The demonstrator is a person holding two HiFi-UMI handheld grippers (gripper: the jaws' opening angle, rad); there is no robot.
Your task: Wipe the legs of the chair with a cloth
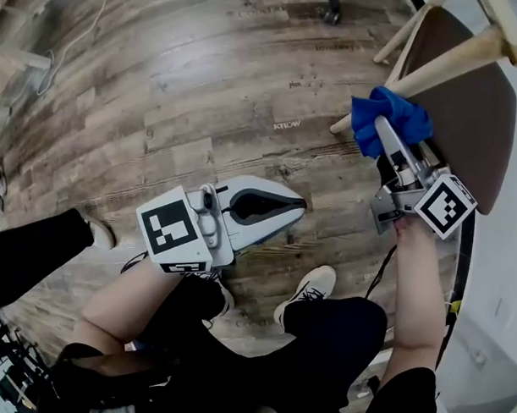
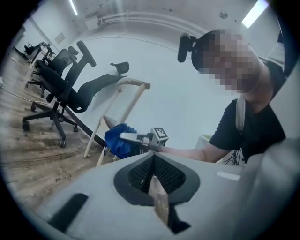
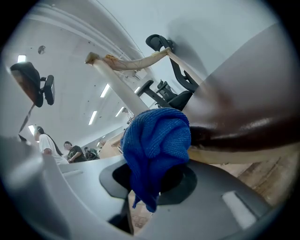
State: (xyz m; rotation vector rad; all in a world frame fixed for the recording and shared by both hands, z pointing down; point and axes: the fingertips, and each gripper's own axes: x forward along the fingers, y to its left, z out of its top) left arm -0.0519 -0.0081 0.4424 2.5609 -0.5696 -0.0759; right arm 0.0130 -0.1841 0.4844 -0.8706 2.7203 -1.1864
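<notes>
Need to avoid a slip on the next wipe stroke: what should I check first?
1. Cloth held in the right gripper: ok, the jaws are shut on it.
2. Cloth against the leg: ok, it seems to press on the leg's side.
3. Rest of the leg free of obstacles: ok, bare wood along its length.
4. Left gripper out of the way: ok, shut, empty, over the floor, apart from the chair.
5. Chair steady: cannot tell; it lies tipped and nothing holds it.
</notes>
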